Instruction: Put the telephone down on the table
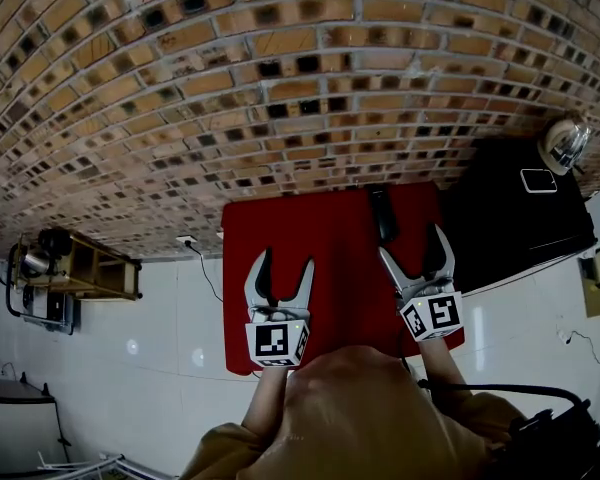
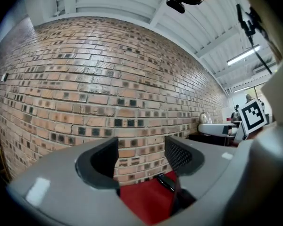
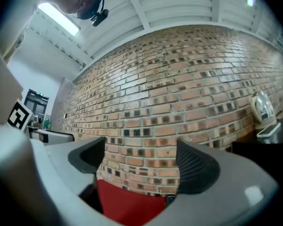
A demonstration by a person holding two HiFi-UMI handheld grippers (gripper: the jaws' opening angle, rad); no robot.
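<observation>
Far left, against the brick wall (image 1: 230, 88): a wooden rack (image 1: 75, 265) on the white floor. A wall socket (image 1: 187, 240) with a cable sits just left of the red tabletop (image 1: 280, 223).

Left gripper (image 1: 286, 260) is over the near-left part of the red tabletop, marker cube toward the camera. Its jaws are spread with nothing between them. The left gripper view confirms it (image 2: 141, 157): only bricks show in the gap, with red tabletop (image 2: 141, 201) below.

Telephone (image 1: 382, 213) is dark and slim. It lies flat on the red tabletop near the far edge by the wall, right of centre. Nothing is holding it. In the left gripper view it shows low and right of the gap (image 2: 164, 181), lying on the red surface.

Right gripper (image 1: 412, 243) is just near-side of the telephone in the head view. Its jaws are spread wide and empty. In the right gripper view (image 3: 141, 161) there is wall between the pads and red tabletop (image 3: 127, 204) beneath. A dark corner of the telephone (image 3: 170, 199) peeks out at the lower edge, clear of the pads.

Tan sleeves (image 1: 360, 418) fill the bottom centre.

Right of the red tabletop is a black table (image 1: 510, 228), touching or just beside it. It carries a small white-framed item (image 1: 538, 180) and a kettle (image 1: 563, 144) at the back.
</observation>
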